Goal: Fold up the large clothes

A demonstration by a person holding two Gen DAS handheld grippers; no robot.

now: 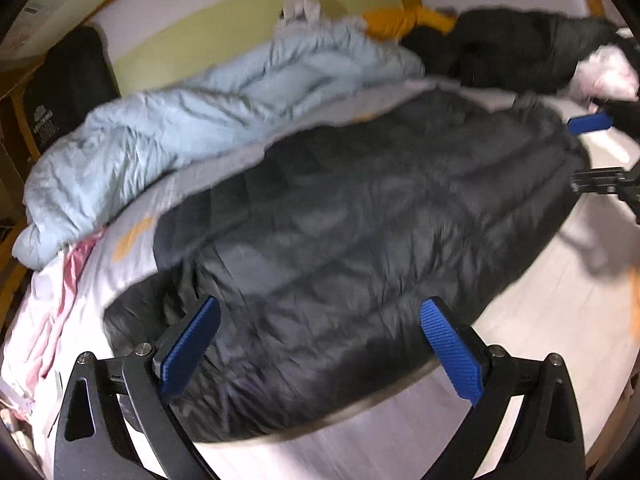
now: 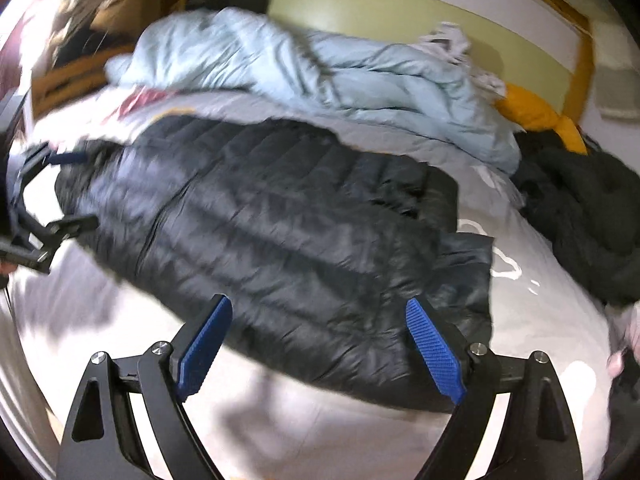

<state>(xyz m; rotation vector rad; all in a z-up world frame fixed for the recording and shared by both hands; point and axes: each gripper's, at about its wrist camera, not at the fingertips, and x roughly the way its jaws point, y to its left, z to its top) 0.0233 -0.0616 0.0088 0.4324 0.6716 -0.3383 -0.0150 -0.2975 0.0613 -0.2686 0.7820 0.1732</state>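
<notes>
The bed [image 1: 540, 320], with its pale sheet, fills both views and bears everything else. Spread across it, just ahead of both pairs of fingers, lies the dark quilted jacket [image 1: 360, 208], the thing to be folded; it looks laid out long and roughly flat, with one corner doubled over on the side past the right gripper's fingers, though blur keeps me from saying whether that is a deliberate fold. Beyond the jacket, farther from the fingers, a rumpled light blue duvet [image 1: 192, 120] sits bunched up, and a heap of black clothing [image 1: 500, 52] lies off toward the far side, next to something orange [image 1: 400, 20]. I judge the folding hardly begun: the jacket appears set out, and the real folds are all left to do. The left gripper [image 1: 320, 344] hangs over the jacket's near edge with its blue pads spread wide and nothing between them. The right gripper [image 2: 320, 344] likewise stands over the near hem, fingers far apart, gripping nothing; neither plainly touches the cloth.
</notes>
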